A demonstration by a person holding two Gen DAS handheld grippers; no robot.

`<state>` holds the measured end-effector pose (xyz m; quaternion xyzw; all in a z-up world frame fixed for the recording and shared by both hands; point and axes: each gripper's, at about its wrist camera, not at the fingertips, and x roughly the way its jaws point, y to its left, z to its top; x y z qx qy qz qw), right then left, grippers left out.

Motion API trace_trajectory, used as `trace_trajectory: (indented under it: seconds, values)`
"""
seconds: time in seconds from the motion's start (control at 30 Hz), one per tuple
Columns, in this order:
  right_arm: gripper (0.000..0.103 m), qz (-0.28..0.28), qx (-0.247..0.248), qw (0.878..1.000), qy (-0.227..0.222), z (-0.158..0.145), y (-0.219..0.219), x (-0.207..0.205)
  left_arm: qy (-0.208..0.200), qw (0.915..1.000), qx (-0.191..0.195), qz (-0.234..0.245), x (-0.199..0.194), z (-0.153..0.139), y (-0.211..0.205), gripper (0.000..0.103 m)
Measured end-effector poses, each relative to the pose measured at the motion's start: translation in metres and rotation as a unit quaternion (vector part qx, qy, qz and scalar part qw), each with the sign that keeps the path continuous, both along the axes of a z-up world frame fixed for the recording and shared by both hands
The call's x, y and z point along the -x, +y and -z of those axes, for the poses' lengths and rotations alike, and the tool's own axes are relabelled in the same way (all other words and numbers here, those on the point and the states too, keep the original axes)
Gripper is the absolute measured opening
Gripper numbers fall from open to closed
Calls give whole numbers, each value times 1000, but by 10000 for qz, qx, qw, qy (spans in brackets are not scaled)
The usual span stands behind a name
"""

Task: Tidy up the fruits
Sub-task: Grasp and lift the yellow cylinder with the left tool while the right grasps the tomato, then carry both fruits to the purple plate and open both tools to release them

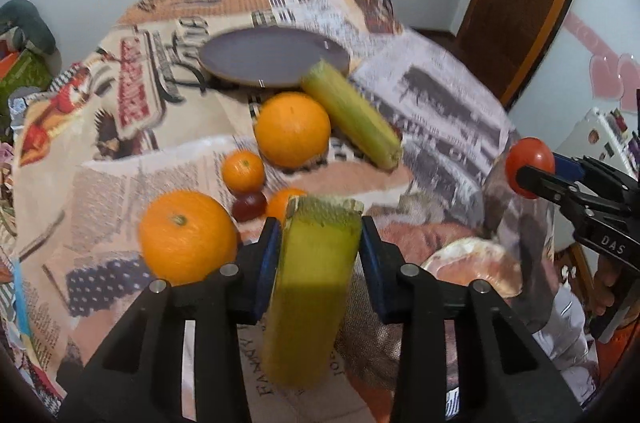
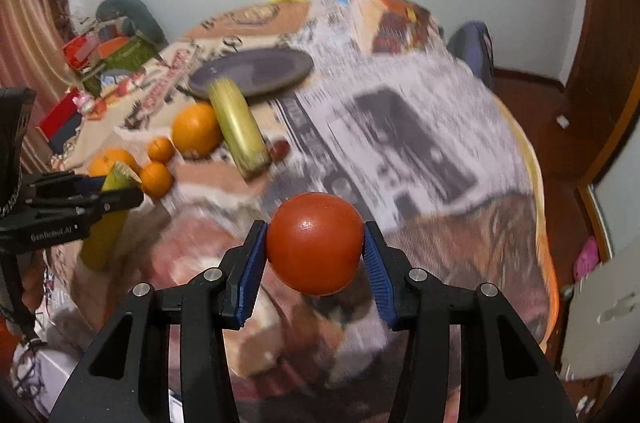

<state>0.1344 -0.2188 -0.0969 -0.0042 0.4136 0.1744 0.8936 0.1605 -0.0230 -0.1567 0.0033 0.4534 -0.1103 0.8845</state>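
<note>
My left gripper (image 1: 320, 259) pinches a green-yellow stalk (image 1: 316, 287) between its blue pads, the stalk's long axis running straight ahead along my fingers, cut end pointing far toward the plate (image 1: 256, 55). My right gripper (image 2: 316, 251) squeezes a red tomato (image 2: 315, 243) at its widest part, held in the air over the near right part of the table (image 2: 420, 127).

The dark plate lies empty at the far side of the table, just left of centre. Between me and it sits the loose pile: a second stalk (image 1: 352, 115) lying slantwise with its far end at the plate's rim, a large orange (image 1: 293, 130) just left of it, a small orange (image 1: 243, 171), a dark red fruit (image 1: 250, 205), another small orange (image 1: 286, 203) partly hidden behind my held stalk, and a large orange (image 1: 186, 237) nearest my left fingers.

If the plate is where things go, my left hand looks nearer to it and more squarely lined up; it must pass over the pile. The tomato would have to travel far and leftward across the table. Both views are blurred, so finer contact is hard to tell.
</note>
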Motion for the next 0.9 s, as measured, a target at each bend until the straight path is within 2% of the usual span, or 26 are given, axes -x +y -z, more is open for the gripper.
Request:
trace_trajectory:
  seconds: [0.23,0.4,0.9]
  values:
    - [44,-169,-28,9990,-409,-26,23,-8,-389,9989,220,-111,8,-32,13,35]
    - [44,-246,-70,9977,-632,-40,36,-14,-664,9973,243,-191,8,-48,17,35]
    - [44,-291,-273,9931,-1107,-68,55,-36,-1133,9921,418,-353,-10,-79,32,35]
